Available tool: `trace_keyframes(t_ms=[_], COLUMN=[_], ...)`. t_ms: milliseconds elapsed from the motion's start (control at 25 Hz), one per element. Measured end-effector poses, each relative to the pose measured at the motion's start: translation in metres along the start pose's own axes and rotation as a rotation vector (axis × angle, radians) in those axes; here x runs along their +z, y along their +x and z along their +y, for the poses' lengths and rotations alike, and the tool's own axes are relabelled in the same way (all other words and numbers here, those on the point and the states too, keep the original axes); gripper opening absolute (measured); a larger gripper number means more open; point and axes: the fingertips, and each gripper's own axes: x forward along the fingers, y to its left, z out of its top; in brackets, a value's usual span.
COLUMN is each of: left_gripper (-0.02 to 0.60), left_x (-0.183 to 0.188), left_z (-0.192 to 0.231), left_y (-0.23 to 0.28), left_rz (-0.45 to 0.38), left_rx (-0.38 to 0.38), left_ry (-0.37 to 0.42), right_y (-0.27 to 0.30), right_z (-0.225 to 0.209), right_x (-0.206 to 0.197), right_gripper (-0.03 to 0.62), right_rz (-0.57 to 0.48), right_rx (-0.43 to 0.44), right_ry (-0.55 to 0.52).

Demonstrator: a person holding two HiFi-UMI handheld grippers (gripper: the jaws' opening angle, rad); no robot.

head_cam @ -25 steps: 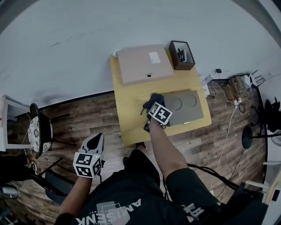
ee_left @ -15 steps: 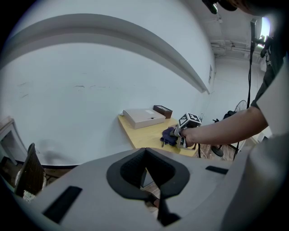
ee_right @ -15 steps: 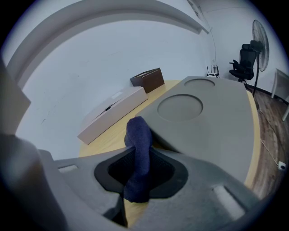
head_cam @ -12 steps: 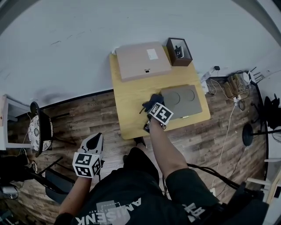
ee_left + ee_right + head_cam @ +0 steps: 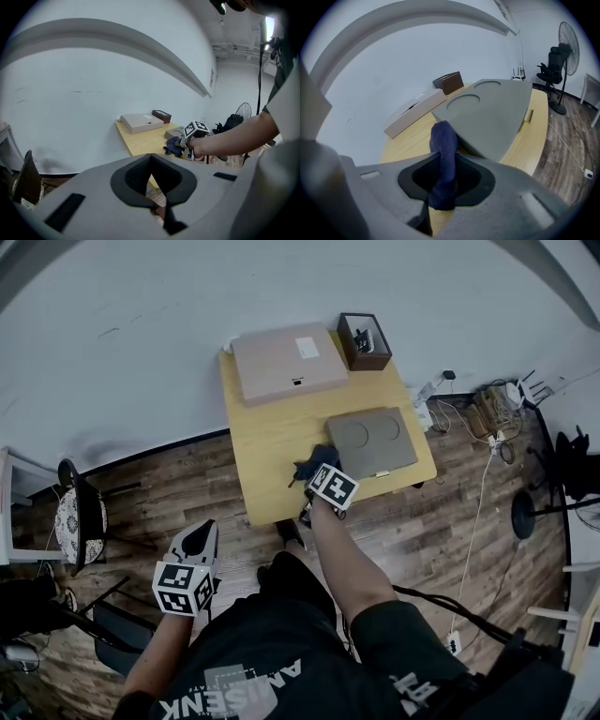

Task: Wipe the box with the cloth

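Note:
A grey box (image 5: 371,441) with two round recesses in its top lies on the right part of the yellow table (image 5: 272,442). In the right gripper view the box (image 5: 492,110) fills the middle, just beyond the jaws. My right gripper (image 5: 321,476) is shut on a dark blue cloth (image 5: 313,465), which hangs at the box's near left corner. The cloth (image 5: 444,159) stands up between the jaws of the right gripper (image 5: 443,187). My left gripper (image 5: 204,535) hangs low over the wooden floor, well short of the table. The left gripper (image 5: 159,206) holds nothing and its jaws meet.
A flat tan box (image 5: 281,362) lies at the table's far edge, with a small dark brown box (image 5: 364,340) to its right. Cables and a power strip (image 5: 487,409) lie on the floor to the right. A chair (image 5: 80,521) stands at the left, a fan (image 5: 569,42) at the far right.
My right gripper with the cloth has slid a little toward the table's front edge, along the grey box's left side. The left gripper has stayed where it was.

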Motion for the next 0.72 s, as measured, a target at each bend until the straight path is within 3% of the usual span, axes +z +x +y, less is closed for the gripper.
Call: trace_keyframes(t_ms=[360,720], left_gripper=[0.002,0.002], left_x=[-0.007,-0.013], left_z=[-0.021,-0.039], left_y=[-0.006,-0.006], left_rz=[-0.009,-0.030], left_rx=[-0.021,-0.045], left_ry=[0.006,0.001], right_y=[-0.027,-0.048], right_z=[-0.026,-0.048], right_x=[-0.018,-0.036], right_gripper=[0.084,0.084], right_rz=[0.022,0.060], right_rx=[-0.011,0.036], right_ry=[-0.052,-0.124])
